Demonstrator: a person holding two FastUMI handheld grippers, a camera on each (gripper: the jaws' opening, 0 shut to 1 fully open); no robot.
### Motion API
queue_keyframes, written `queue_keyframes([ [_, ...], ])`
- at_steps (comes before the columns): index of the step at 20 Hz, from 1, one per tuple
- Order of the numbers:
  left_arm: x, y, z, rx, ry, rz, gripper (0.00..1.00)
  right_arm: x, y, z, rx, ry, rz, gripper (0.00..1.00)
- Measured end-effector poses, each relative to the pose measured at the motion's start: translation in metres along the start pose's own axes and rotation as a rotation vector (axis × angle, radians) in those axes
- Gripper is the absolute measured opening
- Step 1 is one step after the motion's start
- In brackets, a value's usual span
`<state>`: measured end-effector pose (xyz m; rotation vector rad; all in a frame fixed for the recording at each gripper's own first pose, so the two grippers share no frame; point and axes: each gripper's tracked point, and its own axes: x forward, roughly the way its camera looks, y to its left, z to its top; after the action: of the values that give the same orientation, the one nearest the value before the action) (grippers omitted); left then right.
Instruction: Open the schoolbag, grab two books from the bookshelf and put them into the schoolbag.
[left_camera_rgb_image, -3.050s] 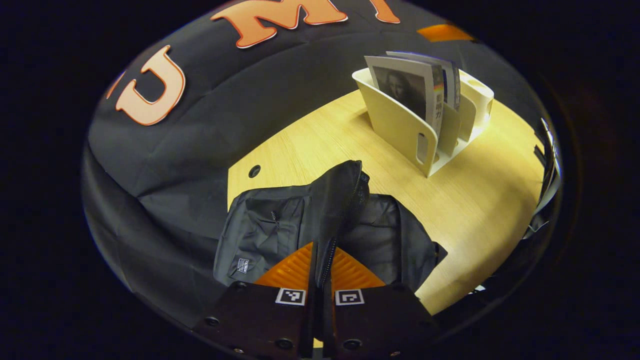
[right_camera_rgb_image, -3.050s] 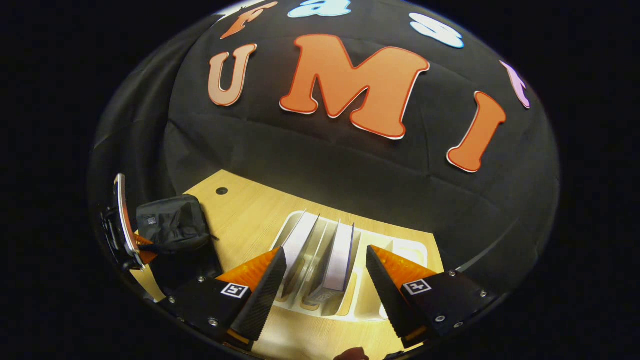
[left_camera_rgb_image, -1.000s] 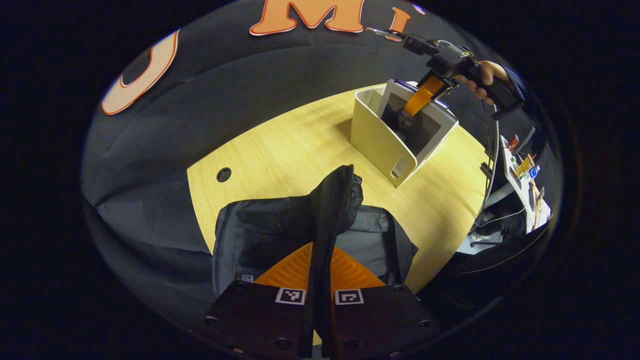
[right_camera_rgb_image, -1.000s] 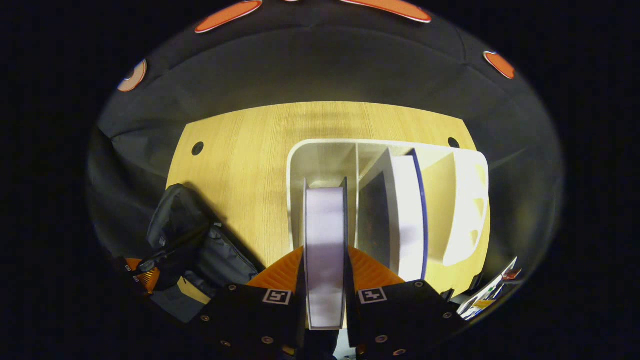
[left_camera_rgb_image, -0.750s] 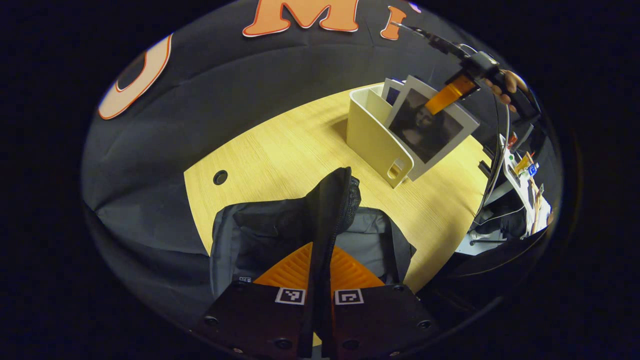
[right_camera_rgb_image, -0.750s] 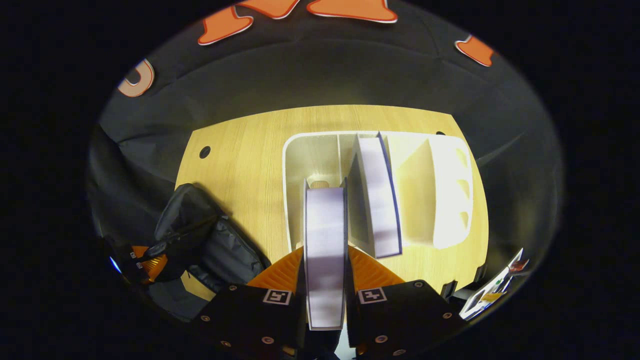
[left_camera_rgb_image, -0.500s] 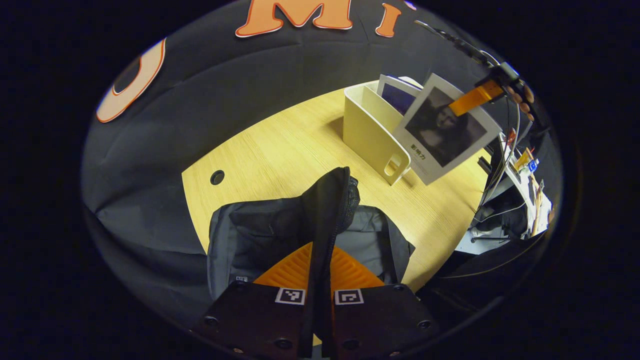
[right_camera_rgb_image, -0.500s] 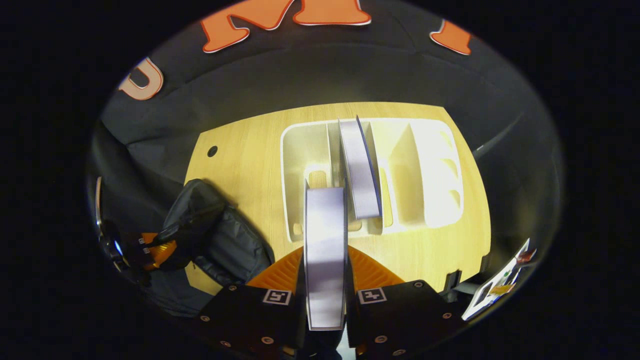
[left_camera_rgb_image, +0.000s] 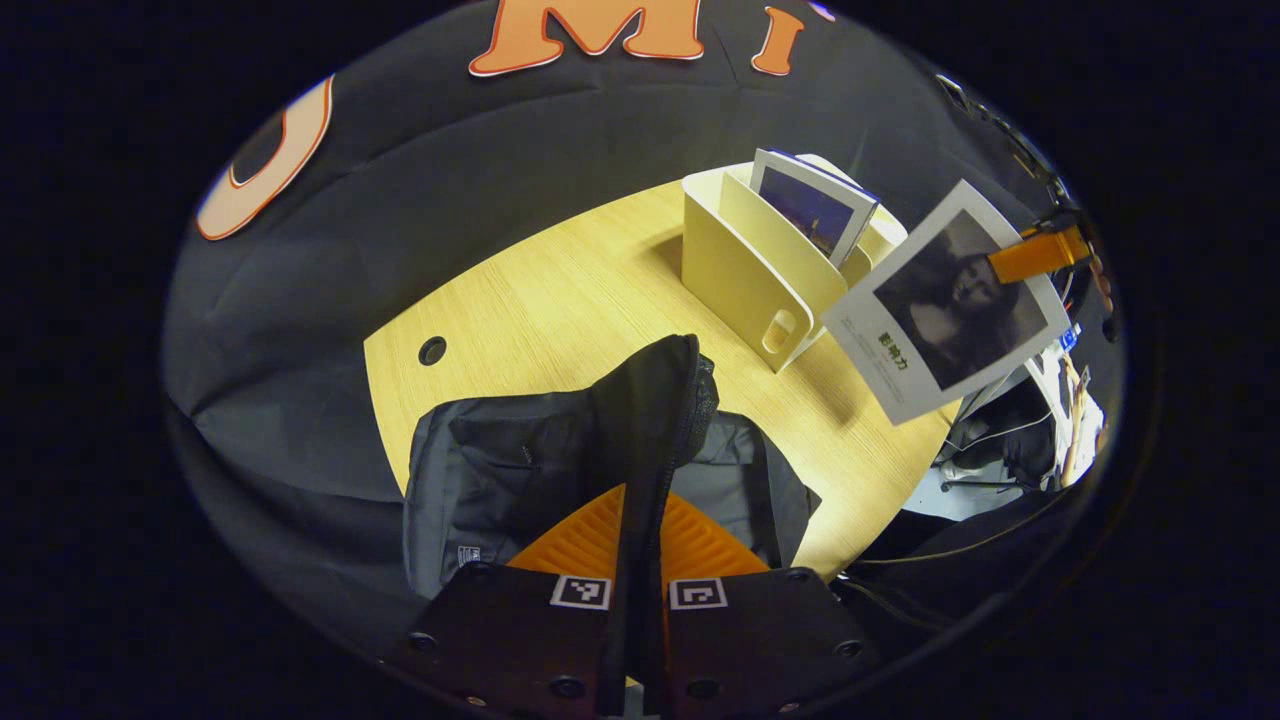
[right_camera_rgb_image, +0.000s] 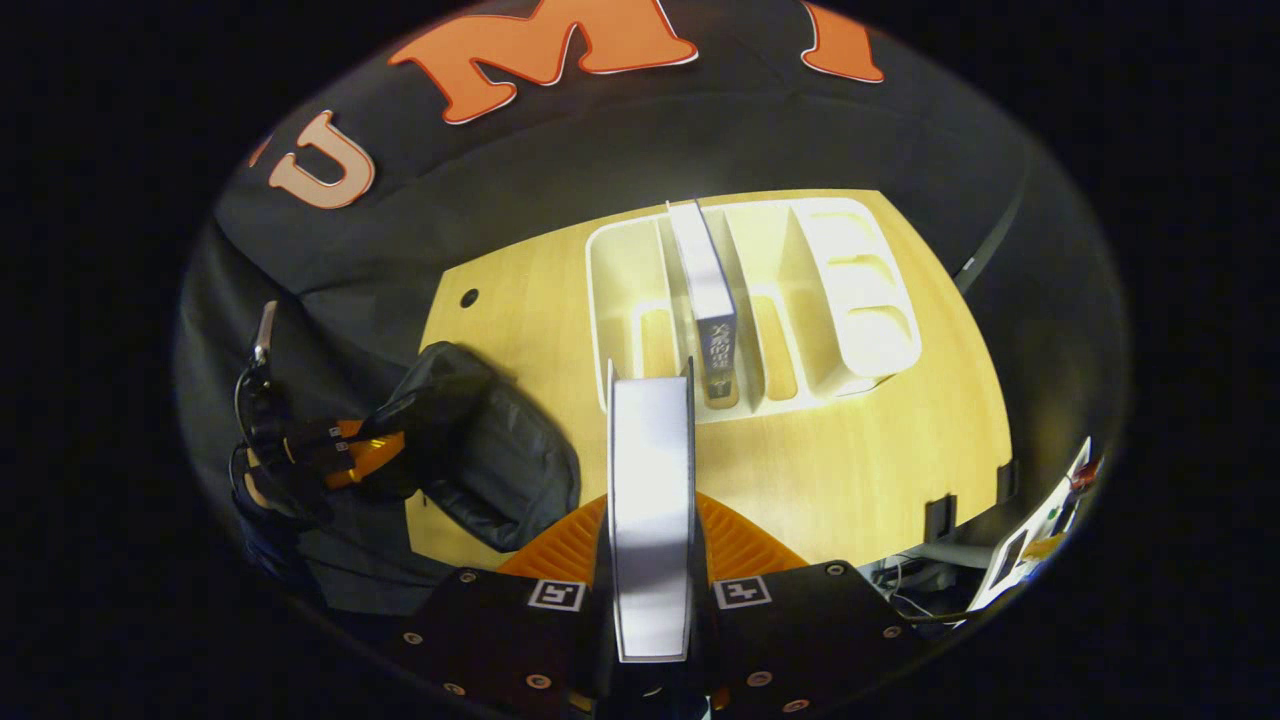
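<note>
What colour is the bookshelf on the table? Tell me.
The bookshelf is cream white, plain with no pattern. The left gripper view shows it best.

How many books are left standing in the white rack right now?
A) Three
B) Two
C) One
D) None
C: one book stands in the rack; the other book is out of it, clamped in the right gripper above the table.
</note>
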<state>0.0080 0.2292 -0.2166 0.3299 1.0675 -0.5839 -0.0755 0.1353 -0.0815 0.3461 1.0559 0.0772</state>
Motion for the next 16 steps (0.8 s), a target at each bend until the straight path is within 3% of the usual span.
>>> queue_keyframes([
  [7, -0.006, -0.004, 0.005, -0.027, -0.012, 0.005, 0.07, 0.027, 0.038, -0.039, 0.101, 0.006, 0.191, 0.32],
  [16, -0.013, -0.017, 0.021, -0.083, -0.062, -0.020, 0.07, 0.072, 0.099, -0.044, 0.204, -0.023, 0.421, 0.30],
])
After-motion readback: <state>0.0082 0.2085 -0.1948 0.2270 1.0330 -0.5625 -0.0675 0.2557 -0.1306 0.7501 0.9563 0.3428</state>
